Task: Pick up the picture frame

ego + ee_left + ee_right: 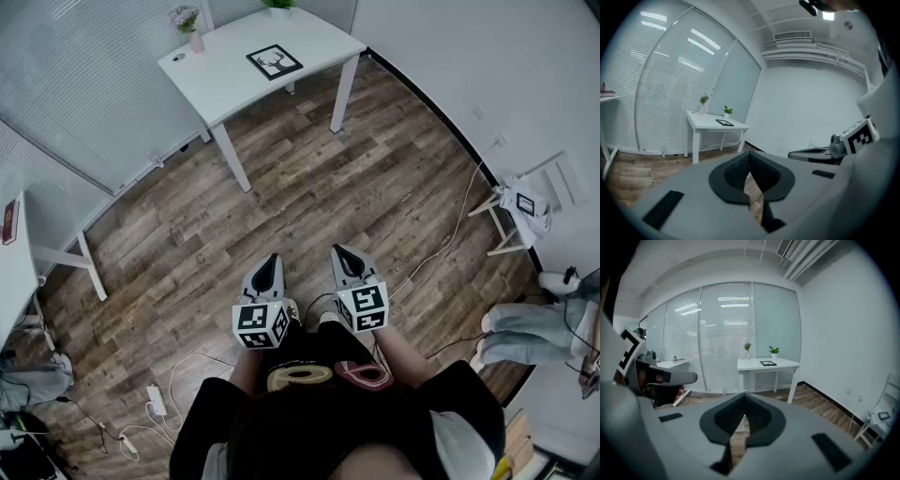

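Observation:
A black picture frame [274,62] with a deer print lies flat on the white table [234,84] at the far end of the room. It shows small on that table in the left gripper view [724,123] and the right gripper view [768,363]. My left gripper [271,265] and right gripper [341,255] hang side by side close to my body, far from the table, over the wood floor. Both are shut with nothing between the jaws, and both point a little downward toward the table.
A pink vase with flowers [192,36] and a small green plant [279,5] stand on the table's far side. A second white desk [17,272] is at the left. A white chair [525,211] and a seated person's legs [530,330] are at the right. Cables [450,239] trail across the floor.

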Available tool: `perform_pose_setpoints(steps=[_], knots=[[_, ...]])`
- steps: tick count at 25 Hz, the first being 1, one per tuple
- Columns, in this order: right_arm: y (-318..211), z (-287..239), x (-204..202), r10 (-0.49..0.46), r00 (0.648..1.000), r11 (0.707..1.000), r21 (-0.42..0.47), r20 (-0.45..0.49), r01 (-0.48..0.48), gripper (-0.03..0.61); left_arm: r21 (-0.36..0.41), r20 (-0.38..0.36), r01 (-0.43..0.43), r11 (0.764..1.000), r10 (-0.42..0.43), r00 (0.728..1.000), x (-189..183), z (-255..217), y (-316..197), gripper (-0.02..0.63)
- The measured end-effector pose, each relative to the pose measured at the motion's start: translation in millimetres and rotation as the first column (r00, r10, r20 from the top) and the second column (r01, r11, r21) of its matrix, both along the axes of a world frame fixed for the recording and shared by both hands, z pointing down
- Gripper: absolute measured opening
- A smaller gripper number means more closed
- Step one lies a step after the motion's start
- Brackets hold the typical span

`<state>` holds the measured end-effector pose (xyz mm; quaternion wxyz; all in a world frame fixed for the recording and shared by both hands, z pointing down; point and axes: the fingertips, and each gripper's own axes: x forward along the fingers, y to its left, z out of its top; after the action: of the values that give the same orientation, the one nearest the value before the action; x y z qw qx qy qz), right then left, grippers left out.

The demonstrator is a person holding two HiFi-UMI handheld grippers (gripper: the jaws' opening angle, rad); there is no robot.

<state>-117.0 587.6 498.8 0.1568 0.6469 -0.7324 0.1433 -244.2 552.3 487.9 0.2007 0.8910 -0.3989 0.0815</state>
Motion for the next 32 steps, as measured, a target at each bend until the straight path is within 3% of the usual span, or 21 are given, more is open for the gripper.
perform_pose_setpoints(steps=[5,12,19,26,32], knots=[[-8,5,-6,0.039,0.999,0.999,-0.009,-0.008,-0.039,0.008,0.006,-0.013,-0.018,1.0,0.018,1.0,-7,3,-15,0.017],[-11,1,-22,0.06,0.996,0.998,0.033,0.06,-0.062,0.009,0.01,-0.035,-0.059,0.998,0.059,0.998,-15,2,-24,0.017],[-22,5,-12,0.114,0.99,0.993,0.033,0.086,-0.117,0.009,0.022,-0.002,-0.083,0.996,0.083,0.997,-12,6,-36,0.017],[-46,21,14,0.096,0.995,0.995,0.02,0.041,-0.096,0.011,0.035,0.01,-0.027,0.999,0.026,1.0,-3,11,-65,0.017],[-102,24,42,0.048,0.999,0.998,0.026,0.014,-0.049,0.011,0.045,0.013,0.005,0.999,-0.005,1.0,20,13,-107,0.017]])
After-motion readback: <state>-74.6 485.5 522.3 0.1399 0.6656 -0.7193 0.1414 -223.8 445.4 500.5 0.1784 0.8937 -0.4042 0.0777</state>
